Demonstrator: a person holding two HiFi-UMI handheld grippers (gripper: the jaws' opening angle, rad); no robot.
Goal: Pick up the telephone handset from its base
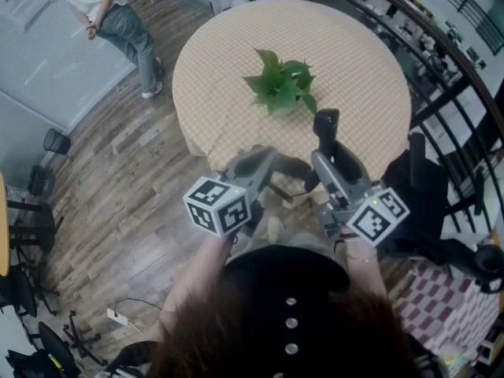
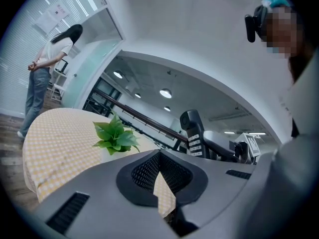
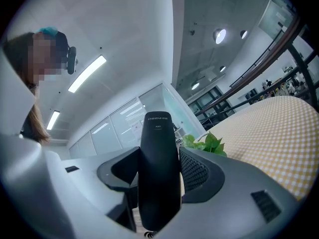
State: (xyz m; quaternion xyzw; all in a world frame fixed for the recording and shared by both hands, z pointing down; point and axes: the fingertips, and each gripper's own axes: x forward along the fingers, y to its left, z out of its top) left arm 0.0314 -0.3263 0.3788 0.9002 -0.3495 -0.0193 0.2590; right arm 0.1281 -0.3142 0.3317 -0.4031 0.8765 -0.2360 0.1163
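- Handset (image 3: 159, 173): black, upright, clamped in R hand-held gripper (image 3: 159, 151). One jaw sits on each side of its lower half, and the top end sticks up past the jaw tips. There is small print near the top, too small to read.
- L gripper view shows the handset's other face: rows of pale keys, earpiece end up.
- Head view: handset stands over the near edge of the surface (image 1: 236, 69), held clear of the cloth. Can't make out a base under it. There is a dark shape between the two grippers, not identifiable.
- L hand-held gripper (image 2: 159, 153): jaw tips together, nothing between them. Cloth shows through the gap lower down. It sits just beside the R gripper, near the same edge of the surface.
- Both marker cubes are close to the person's chest, w/ a hand behind each.
- Surface: round, w/ yellow-white check cloth.
- Green leafy plant (image 1: 279, 85): about mid-surface, beyond the handset and slightly L of it, not touching.
- Farther out:
  - wood-plank floor (image 1: 118, 172);
  - dark railing (image 1: 441, 53) curving along the R side;
  - second person (image 1: 110, 14) standing at far L, well apart from the surface, hands behind back.
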